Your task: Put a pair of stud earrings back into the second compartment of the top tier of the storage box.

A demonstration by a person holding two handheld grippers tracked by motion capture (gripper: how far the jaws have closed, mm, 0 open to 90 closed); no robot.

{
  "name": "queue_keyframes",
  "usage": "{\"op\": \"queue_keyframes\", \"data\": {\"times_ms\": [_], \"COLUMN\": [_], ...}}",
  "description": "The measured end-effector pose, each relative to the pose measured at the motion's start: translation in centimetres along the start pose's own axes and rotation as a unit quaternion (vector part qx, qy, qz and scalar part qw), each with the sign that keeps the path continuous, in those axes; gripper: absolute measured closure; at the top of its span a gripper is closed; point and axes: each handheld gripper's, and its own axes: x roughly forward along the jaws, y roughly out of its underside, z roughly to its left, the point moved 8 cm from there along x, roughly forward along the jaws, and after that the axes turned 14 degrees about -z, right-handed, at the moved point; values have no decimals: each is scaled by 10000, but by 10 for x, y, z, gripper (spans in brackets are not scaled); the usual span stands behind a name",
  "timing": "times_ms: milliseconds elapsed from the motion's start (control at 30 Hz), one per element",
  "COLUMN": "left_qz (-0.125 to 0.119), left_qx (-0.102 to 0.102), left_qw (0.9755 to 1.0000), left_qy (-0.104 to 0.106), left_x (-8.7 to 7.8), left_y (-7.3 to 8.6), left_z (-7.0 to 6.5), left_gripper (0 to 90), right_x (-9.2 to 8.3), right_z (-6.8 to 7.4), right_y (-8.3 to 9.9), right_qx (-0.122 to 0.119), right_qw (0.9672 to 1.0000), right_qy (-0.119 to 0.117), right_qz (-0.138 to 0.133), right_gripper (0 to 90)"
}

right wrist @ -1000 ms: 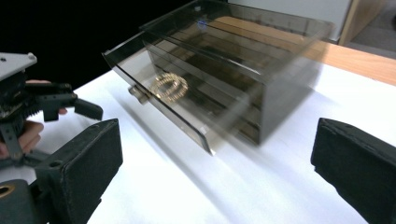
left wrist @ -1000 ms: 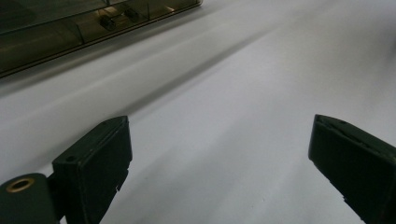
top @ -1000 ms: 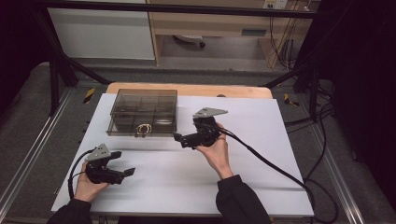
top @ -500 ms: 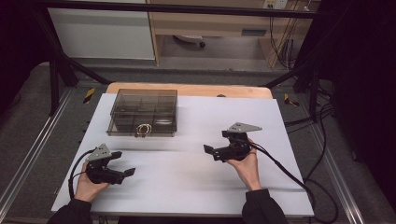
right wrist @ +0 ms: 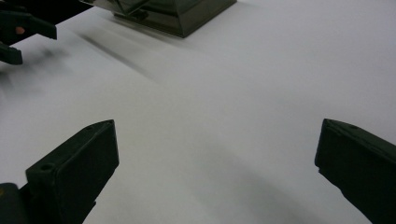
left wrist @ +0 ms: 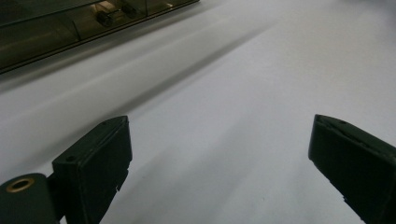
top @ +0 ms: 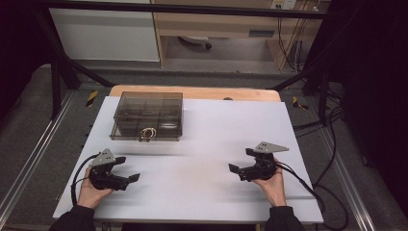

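Observation:
A smoky see-through compartment box (top: pixel 146 115) with its lid down sits at the back left of the white table (top: pixel 207 139); a brass-coloured latch (top: pixel 147 133) shows at its front. My left gripper (top: pixel 127 168) rests low at the front left, open and empty. In the left gripper view the gripper (left wrist: pixel 219 154) has its jaws wide apart over bare table, with the box (left wrist: pixel 56 28) at the top left. My right gripper (top: pixel 240 160) is at the front right, open and empty. The right gripper view has that gripper (right wrist: pixel 217 158) facing the box (right wrist: pixel 173 11) and the left gripper (right wrist: pixel 18 32).
A wooden strip (top: pixel 192 91) runs along the table's far edge. Black cables (top: pixel 308 185) trail off the right side from my right gripper. Metal frame rails (top: pixel 29 159) flank the table. Wide bare white surface lies between the two grippers.
My right gripper has drawn back from beside the box to the front right of the table, still open. The left gripper and the box have stayed put.

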Motion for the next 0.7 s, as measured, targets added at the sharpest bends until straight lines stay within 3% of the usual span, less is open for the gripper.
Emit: {"op": "queue_keyframes", "data": {"times_ms": [467,700], "left_qz": [1,1], "left_qx": [31,48], "left_qw": [10000,10000], "left_qy": [13,19], "left_x": [1,1], "left_y": [1,1], "left_z": [-2,-3], "left_gripper": [60,60], "right_x": [-39,-51], "right_z": [-24,-26], "right_y": [34,38], "right_qx": [129,136], "right_qw": [9998,9999], "right_qy": [124,98], "right_qz": [53,12], "right_gripper": [0,0]}}
